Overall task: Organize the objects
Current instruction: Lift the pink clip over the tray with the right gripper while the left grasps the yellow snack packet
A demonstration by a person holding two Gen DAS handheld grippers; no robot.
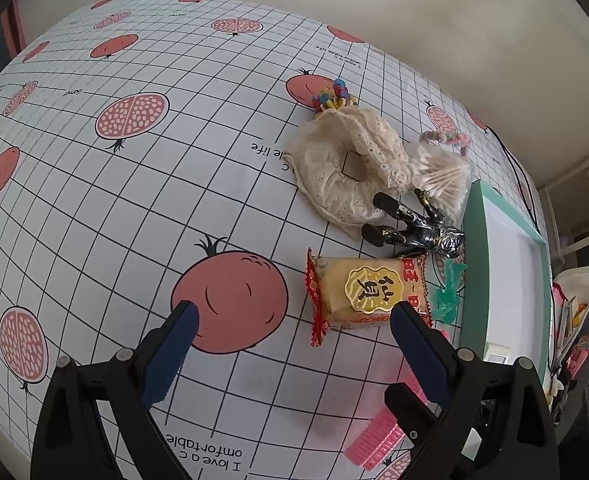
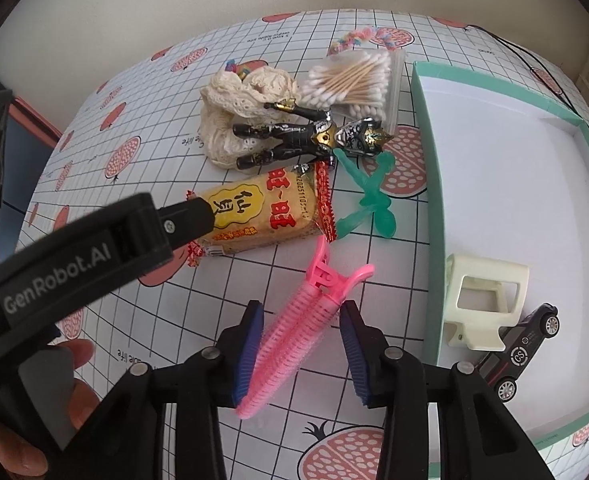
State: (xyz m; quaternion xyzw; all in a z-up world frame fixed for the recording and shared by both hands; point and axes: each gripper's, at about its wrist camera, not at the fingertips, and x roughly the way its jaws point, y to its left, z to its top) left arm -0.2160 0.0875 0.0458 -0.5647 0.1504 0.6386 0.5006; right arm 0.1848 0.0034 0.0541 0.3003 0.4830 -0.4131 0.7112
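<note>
My right gripper is open, low over the table, with a pink hair clip lying between its blue pads; the left pad is at the clip's bristles and the right pad stands slightly off. My left gripper is open with nothing between its fingers. Its right finger reaches the near edge of a yellow snack packet. In the right wrist view one left finger overlaps that snack packet. The mint-edged box on the right holds a cream claw clip and a black toy car.
Beyond the packet lie a black-and-gold action figure, a cream lace scrunchie, a bag of cotton swabs, a green plastic toy and a beaded bracelet. A hand holds the left gripper. The pomegranate-print tablecloth stretches left.
</note>
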